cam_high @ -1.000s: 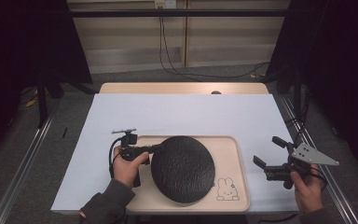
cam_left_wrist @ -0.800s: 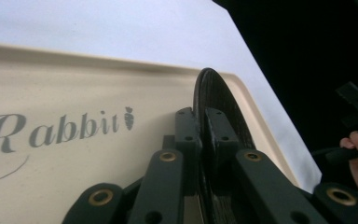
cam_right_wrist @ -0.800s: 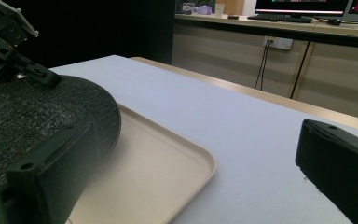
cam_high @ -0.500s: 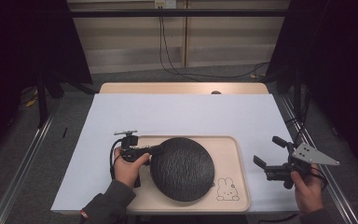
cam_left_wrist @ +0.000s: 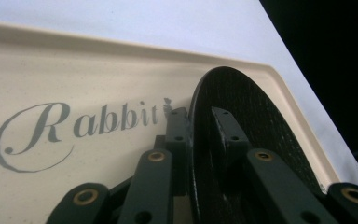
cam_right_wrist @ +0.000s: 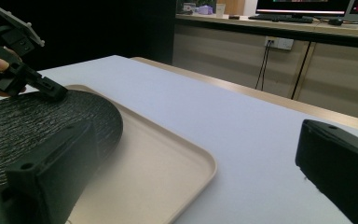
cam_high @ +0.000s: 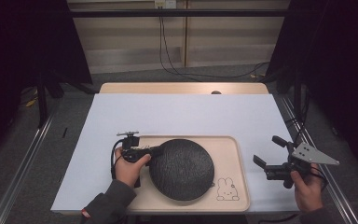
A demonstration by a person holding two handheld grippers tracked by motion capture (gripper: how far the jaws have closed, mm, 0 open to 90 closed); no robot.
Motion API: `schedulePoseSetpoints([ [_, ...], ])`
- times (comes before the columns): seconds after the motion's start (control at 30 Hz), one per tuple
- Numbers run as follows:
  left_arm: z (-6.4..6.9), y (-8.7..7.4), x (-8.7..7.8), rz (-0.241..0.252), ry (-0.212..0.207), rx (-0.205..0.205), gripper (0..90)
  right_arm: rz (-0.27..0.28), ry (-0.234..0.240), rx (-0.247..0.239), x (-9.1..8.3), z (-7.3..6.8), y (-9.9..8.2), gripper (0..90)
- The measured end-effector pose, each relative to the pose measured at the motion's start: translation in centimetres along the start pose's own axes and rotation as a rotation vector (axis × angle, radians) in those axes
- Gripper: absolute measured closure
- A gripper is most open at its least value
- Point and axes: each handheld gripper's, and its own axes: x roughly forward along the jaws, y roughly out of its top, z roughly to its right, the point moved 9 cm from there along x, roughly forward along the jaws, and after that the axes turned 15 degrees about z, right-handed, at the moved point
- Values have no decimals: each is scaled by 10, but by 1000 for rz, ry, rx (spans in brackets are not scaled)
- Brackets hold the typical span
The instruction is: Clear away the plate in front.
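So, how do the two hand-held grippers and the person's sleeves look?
Both are black, with two blocky jaws on linked bars with brass-coloured rivets. The left hand-held gripper trails a looped black cable; the right hand-held gripper carries a grey three-cornered plate. The left sleeve is dark grey.

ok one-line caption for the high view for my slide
Left gripper at the rim of a black plate on a beige tray; right gripper open.

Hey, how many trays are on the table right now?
1. A beige tray sits on the white sheet near the front edge of the table, with a black round plate on it, its left rim between the left gripper's jaws.
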Motion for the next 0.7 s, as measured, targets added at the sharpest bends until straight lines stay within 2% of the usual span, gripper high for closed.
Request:
schedulePoseSetpoints([
  [0.07,-1,-1,0,-11,-1,-1,777,-2,-4,1,0,0,0,0],
  [0.17,-3,-2,2,-2,18,-6,769,0,-2,-3,0,0,1,0],
  [0.37,-7,-4,5,-13,30,11,753,-1,1,-3,0,0,0,0],
  [0.57,-10,-7,6,-19,51,1,744,1,-2,0,0,0,1,0],
  [0.7,-11,-6,6,-15,56,17,744,3,2,4,1,-1,1,0],
])
